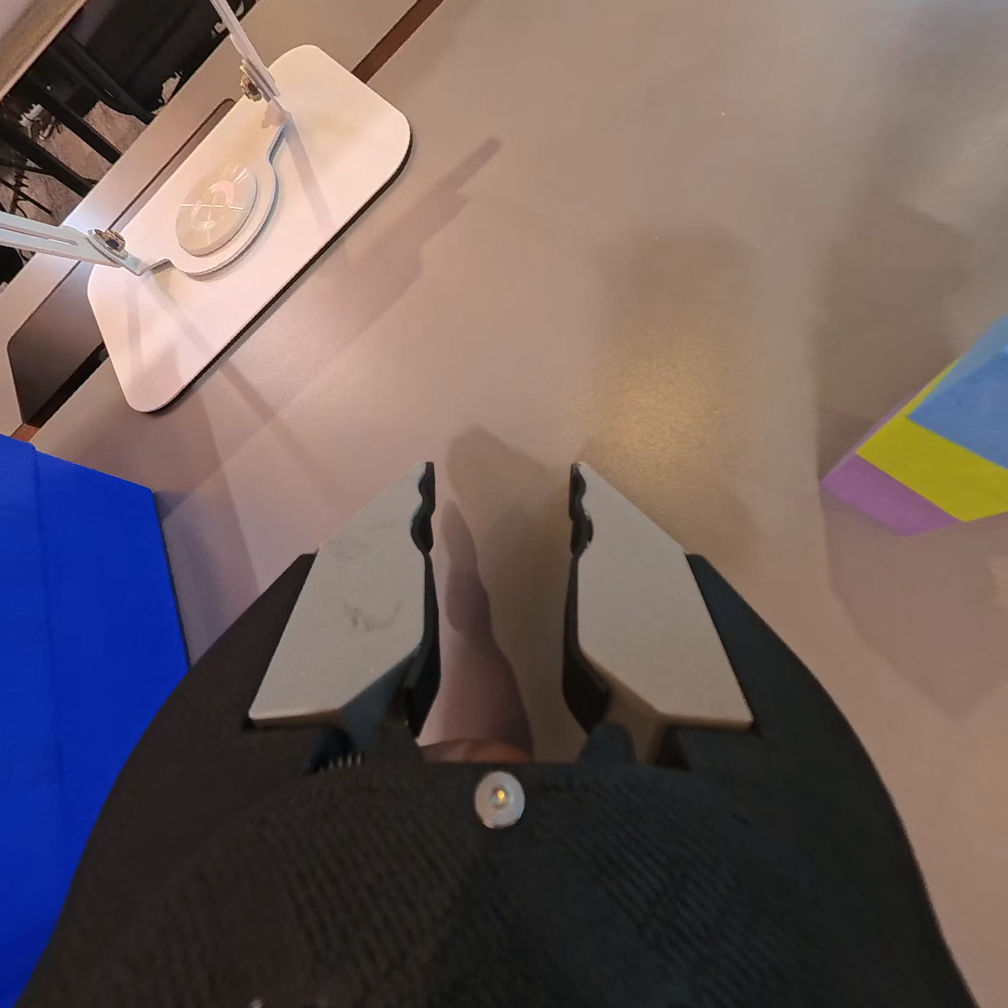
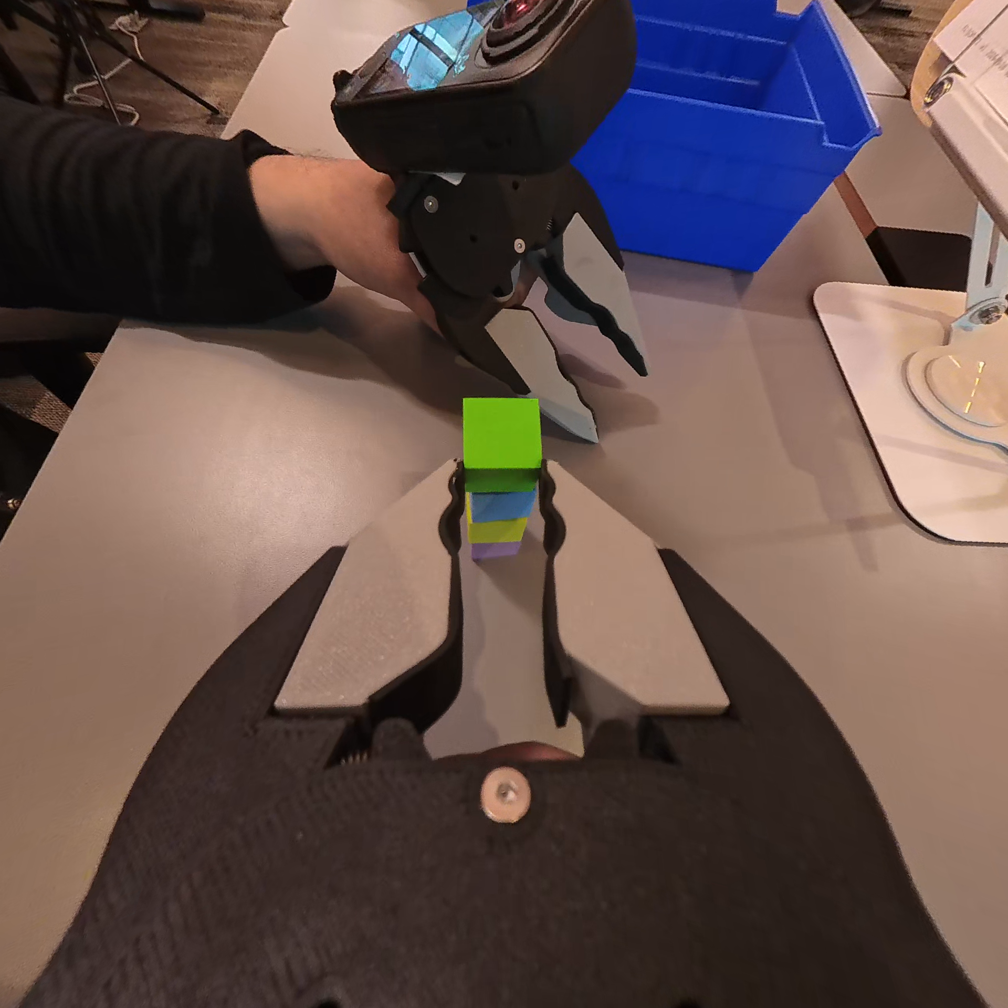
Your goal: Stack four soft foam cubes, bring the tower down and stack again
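Observation:
A tower of four foam cubes stands on the grey table (image 2: pixel 218 491): purple cube (image 2: pixel 493 550) at the bottom, then yellow cube (image 2: pixel 496 532), blue cube (image 2: pixel 502 507) and green cube (image 2: pixel 501 433) on top. My right gripper (image 2: pixel 502 472) is shut on the green cube, its tips against both sides. My left gripper (image 1: pixel 502 474) is open and empty over bare table; it also shows in the right wrist view (image 2: pixel 619 403), just behind and right of the tower. The left wrist view catches the purple cube (image 1: pixel 883 502), yellow cube (image 1: pixel 938 469) and blue cube (image 1: pixel 965 393) at its right edge.
A blue bin (image 2: pixel 725 163) stands at the back of the table; it also shows in the left wrist view (image 1: pixel 71 654). A white stand base (image 2: pixel 883 414) lies at the right, and in the left wrist view (image 1: pixel 262 218). A person's hand (image 2: pixel 327 229) holds the left gripper. My hands' fingertips stand some 15 cm from each other.

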`<state>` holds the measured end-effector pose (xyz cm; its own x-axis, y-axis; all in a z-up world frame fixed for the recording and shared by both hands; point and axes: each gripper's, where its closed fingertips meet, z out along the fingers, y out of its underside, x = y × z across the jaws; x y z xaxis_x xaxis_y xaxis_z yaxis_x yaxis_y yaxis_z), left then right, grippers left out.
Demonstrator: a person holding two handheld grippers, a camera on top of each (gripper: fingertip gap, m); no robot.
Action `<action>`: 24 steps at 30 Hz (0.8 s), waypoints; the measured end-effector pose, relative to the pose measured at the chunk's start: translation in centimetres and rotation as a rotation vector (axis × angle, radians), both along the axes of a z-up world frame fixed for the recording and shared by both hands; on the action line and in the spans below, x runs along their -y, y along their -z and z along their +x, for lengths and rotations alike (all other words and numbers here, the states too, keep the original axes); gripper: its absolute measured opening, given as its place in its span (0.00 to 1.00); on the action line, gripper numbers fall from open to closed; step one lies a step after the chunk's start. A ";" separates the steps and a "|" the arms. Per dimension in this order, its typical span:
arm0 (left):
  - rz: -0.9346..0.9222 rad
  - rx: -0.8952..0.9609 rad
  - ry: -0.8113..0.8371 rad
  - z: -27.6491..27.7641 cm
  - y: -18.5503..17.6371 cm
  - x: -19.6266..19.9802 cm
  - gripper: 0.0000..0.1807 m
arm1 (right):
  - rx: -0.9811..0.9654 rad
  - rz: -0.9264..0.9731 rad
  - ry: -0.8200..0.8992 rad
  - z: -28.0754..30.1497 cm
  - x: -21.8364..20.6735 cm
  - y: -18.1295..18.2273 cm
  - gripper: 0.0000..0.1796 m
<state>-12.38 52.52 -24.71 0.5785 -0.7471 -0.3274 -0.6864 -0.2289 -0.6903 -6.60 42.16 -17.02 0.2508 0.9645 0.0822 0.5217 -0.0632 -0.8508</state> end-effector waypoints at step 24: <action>0.003 -0.003 0.001 0.0 0.0 0.0 0.26 | 0.030 0.043 -0.027 -0.3 -0.2 0.4 0.13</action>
<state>-12.35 52.50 -24.70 0.5768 -0.7465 -0.3318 -0.6889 -0.2262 -0.6886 -6.86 42.32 -17.37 0.2218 0.9662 0.1310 0.5481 -0.0124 -0.8363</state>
